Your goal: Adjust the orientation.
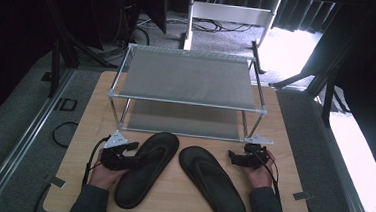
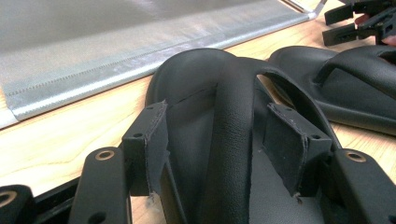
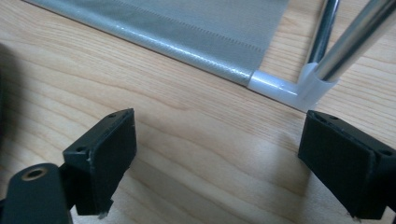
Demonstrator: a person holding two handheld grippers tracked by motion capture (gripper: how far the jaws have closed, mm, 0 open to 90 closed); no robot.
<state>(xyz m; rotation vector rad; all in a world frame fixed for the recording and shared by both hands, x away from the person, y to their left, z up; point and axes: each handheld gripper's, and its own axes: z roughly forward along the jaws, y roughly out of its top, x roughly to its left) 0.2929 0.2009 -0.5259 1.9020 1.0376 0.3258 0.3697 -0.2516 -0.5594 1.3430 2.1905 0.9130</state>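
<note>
Two black flip-flop sandals lie on the wooden table (image 1: 93, 110) in front of a shoe rack. My left gripper (image 1: 131, 149) (image 2: 222, 140) sits over the left sandal (image 1: 146, 172) (image 2: 191, 79), its jaws on either side of the sandal's strap (image 2: 233, 112). Small gaps remain between the pads and the strap, so the gripper is open. My right gripper (image 1: 233, 157) (image 3: 219, 158) hovers just right of the right sandal (image 1: 213, 185) (image 2: 359, 93), low over bare wood. It is open, with nothing between its fingers.
The metal-framed shoe rack has a grey fabric top shelf (image 1: 188, 78) and a lower shelf (image 1: 180, 119) (image 2: 93, 51) (image 3: 187, 23) just beyond the sandals. Its white corner joint (image 3: 289, 88) and chrome legs stand close ahead of my right gripper. Cables trail across the floor around the table.
</note>
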